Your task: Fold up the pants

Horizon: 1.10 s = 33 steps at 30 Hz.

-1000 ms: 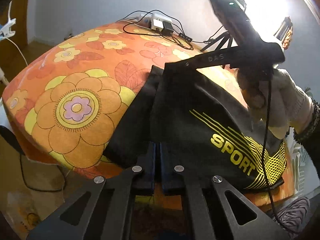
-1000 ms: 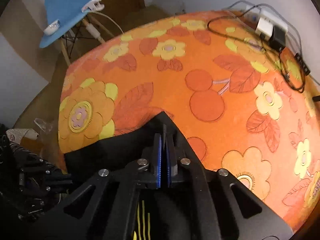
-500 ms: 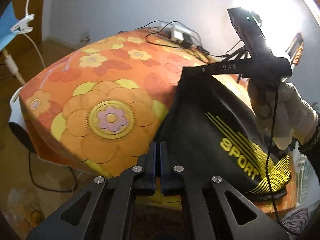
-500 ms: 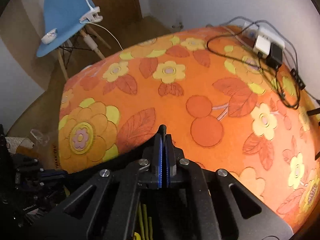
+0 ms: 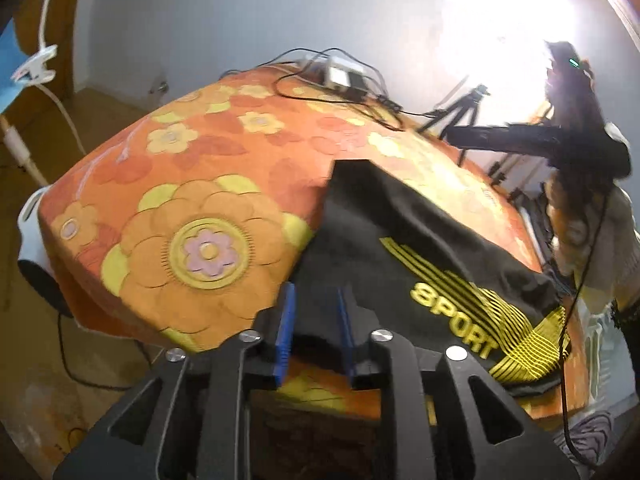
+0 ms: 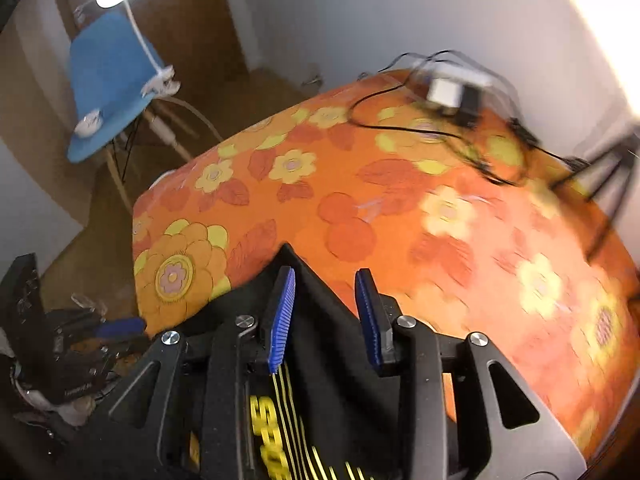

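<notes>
Black pants with a yellow SPORT print lie folded on the orange flowered table cover near its front edge. My left gripper is open, its blue pads either side of the pants' near corner. My right gripper is open too, just above the pants at their far corner. The right gripper also shows in the left wrist view, raised above the table at the right.
A white power strip with black cables lies at the table's far edge. A tripod stands behind the table. A blue chair with a clip lamp stands to the left on the wooden floor.
Both grippers have opened and let go of the pants. The cloth has dropped onto the table. The right gripper has lifted away from the pants' far corner.
</notes>
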Available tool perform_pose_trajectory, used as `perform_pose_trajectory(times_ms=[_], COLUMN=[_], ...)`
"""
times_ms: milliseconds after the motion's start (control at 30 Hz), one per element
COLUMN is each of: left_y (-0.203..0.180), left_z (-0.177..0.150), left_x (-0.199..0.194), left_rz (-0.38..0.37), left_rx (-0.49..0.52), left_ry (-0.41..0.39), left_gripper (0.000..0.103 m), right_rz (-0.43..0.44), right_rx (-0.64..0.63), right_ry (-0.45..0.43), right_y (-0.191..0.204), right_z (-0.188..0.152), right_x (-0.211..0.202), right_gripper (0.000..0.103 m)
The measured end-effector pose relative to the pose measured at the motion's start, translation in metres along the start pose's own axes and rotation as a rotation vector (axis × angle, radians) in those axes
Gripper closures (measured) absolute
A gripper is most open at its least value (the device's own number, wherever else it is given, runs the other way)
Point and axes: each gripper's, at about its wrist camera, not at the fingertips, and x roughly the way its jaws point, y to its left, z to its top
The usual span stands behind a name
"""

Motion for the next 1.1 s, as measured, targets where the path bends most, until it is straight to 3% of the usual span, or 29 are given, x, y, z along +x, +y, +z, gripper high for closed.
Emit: perform_pose_trajectory(times_ms=[133, 233, 367, 500, 600, 767, 1100], left_y=[-0.018, -0.038, -0.082, -0.14, -0.181, -0.223, -0.259], left_z=[0.005, 0.009, 0.011, -0.001, -0.016, -0.045, -0.077], left_x=[-0.001, -0.001, 0.003, 0.018, 0.039, 0.066, 0.078], left_rz=[-0.066, -0.132, -0.195, -0.277, -0.333, -0.391, -0.43], left_rx=[0.028, 0.044, 0.159, 0.313, 0.431, 0.548, 0.692], left_ry=[0.023, 0.053, 0.093, 0.178, 0.275, 0.382, 0.443], left_gripper=[0.07, 0.069, 0.069, 0.063, 0.063, 0.063, 0.056], right_rz=[-0.098, -0.193, -0.306, -0.362, -0.375, -0.33, -0.24], right_rx=[0.048, 0.099, 0.22, 0.401, 0.543, 0.715, 0.77], right_ry=[-0.027, -0.049, -0.078, -0.075, -0.056, -0.05, -0.023], right_y=[-0.02, -0.038, -0.067, -0.095, -0.116, -0.137, -0.134], right_z=[-0.036, -0.074, -0.133, -0.203, -0.26, -0.326, -0.357], right_x=[-0.055, -0.1, -0.155, -0.186, -0.193, -0.189, -0.162], right_gripper=[0.064, 0.057, 0.055, 0.052, 0.052, 0.052, 0.05])
